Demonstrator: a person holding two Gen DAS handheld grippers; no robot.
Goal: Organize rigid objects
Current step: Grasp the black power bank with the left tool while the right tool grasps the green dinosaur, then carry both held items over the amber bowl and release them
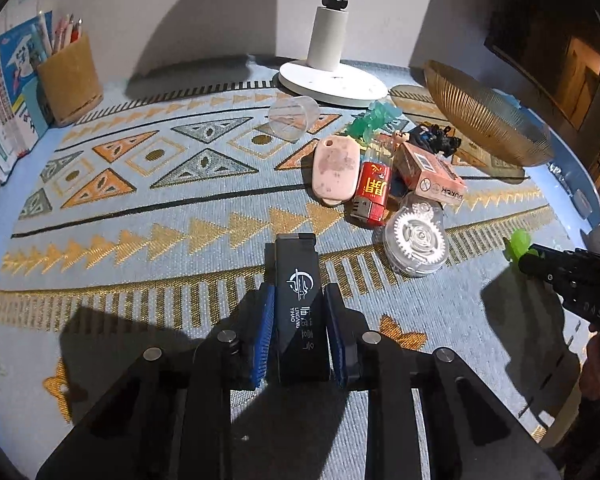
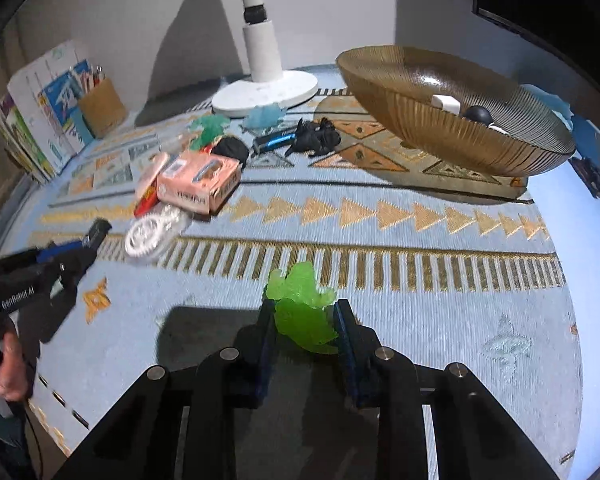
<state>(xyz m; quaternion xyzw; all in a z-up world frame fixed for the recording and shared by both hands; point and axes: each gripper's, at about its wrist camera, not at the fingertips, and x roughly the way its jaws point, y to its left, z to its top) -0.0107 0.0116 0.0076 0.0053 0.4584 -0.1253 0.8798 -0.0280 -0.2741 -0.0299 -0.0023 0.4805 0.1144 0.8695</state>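
Note:
My left gripper point(image 1: 298, 300) is shut on a black rectangular box with white logo point(image 1: 298, 280), held just above the patterned cloth; it also shows in the right wrist view point(image 2: 96, 232). My right gripper point(image 2: 304, 308) is shut on a bright green translucent toy point(image 2: 304, 304), seen at the right edge of the left wrist view point(image 1: 518, 246). A brown ribbed bowl point(image 2: 420, 128) at the back right holds a white block point(image 2: 446, 103) and a dark ball point(image 2: 477, 114). A pile of small items lies mid-table: pink case point(image 1: 336, 168), red lighter point(image 1: 374, 194), pink carton point(image 1: 428, 172), clear gear tape dispenser point(image 1: 416, 240).
A white lamp base point(image 1: 332, 80) stands at the back centre. A clear cup point(image 1: 292, 118) lies on its side. A pen holder point(image 1: 70, 80) and books point(image 1: 4, 100) stand at the back left. Green toys point(image 1: 374, 120), a black figure point(image 2: 316, 136) and a blue lighter point(image 2: 274, 140) lie near the bowl.

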